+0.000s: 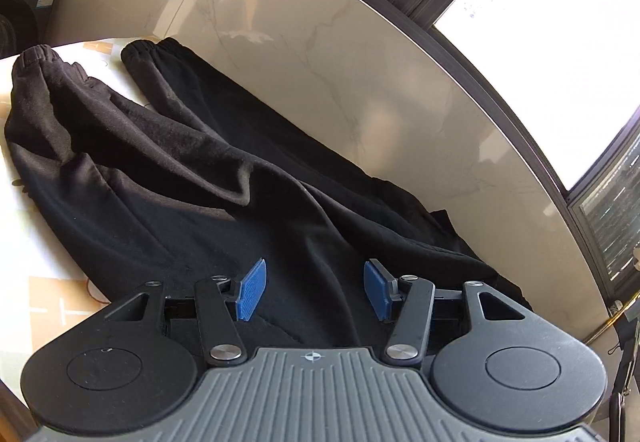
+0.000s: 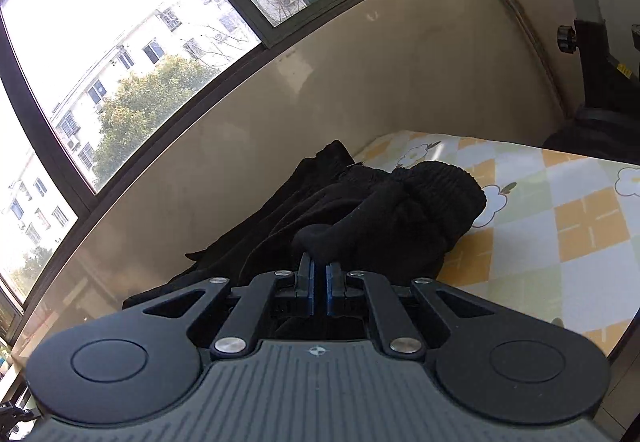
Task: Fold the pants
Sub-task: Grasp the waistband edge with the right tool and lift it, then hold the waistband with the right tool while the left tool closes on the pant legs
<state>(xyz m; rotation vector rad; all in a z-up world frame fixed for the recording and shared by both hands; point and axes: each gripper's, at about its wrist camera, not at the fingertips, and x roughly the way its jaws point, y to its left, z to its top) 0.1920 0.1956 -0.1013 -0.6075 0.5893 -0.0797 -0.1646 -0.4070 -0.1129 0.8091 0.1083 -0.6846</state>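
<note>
Two legs of the black sweatpants [image 1: 208, 177] run lengthwise ahead of the half-open, empty left gripper [image 1: 316, 288]; the right gripper [image 2: 319, 276] pinches their fabric.

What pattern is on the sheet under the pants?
Orange, green and white checks with flowers on the sheet, clearest in right wrist view.

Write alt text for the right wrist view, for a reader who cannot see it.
The right gripper is shut on a bunched fold of the black pants, which lie heaped on a patterned sheet with orange squares and white flowers. Behind them are a beige wall and a dark-framed window showing apartment buildings and trees.
</note>
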